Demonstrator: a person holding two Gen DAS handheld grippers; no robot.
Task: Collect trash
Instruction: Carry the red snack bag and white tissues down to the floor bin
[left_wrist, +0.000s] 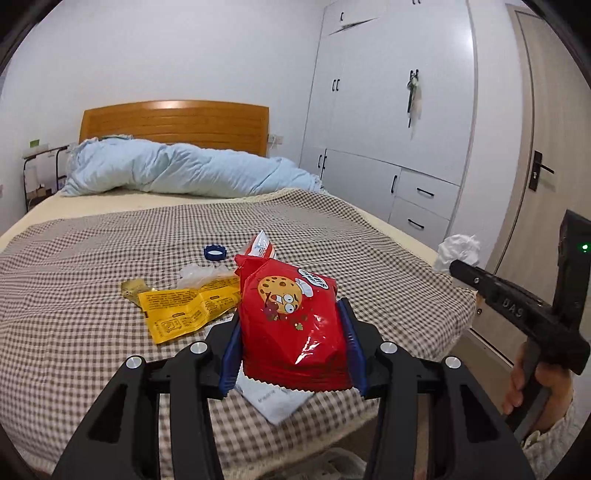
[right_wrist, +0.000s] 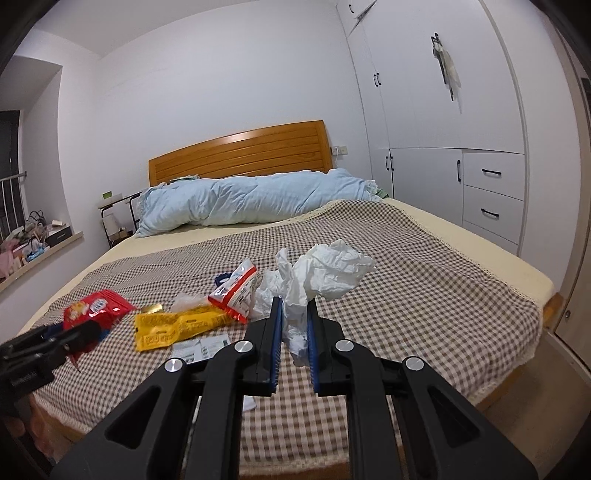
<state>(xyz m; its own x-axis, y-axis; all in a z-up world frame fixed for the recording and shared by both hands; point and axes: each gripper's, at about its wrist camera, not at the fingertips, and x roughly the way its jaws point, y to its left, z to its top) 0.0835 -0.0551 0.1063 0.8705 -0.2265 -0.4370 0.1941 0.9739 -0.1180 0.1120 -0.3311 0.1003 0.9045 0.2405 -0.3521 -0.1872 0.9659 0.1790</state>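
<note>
My left gripper (left_wrist: 290, 317) is shut on a red cookie bag (left_wrist: 291, 314) and holds it just above the checkered bedspread (left_wrist: 92, 258). My right gripper (right_wrist: 294, 306) is shut on a crumpled white tissue (right_wrist: 325, 275), lifted over the bed; the tissue also shows in the left wrist view (left_wrist: 458, 251). On the bed lie a yellow wrapper (left_wrist: 184, 310), a red-and-white wrapper (right_wrist: 236, 291), a blue bottle cap (left_wrist: 214, 253), a clear plastic scrap (left_wrist: 195, 273) and a white paper slip (left_wrist: 277, 400). The red bag also shows in the right wrist view (right_wrist: 96, 306).
A light blue duvet (left_wrist: 184, 170) lies bunched by the wooden headboard (left_wrist: 173, 125). White wardrobes and drawers (left_wrist: 391, 110) stand to the right of the bed, with a door (left_wrist: 546, 147) beyond. A side table (right_wrist: 114, 210) and a cluttered window ledge (right_wrist: 33, 240) are at left.
</note>
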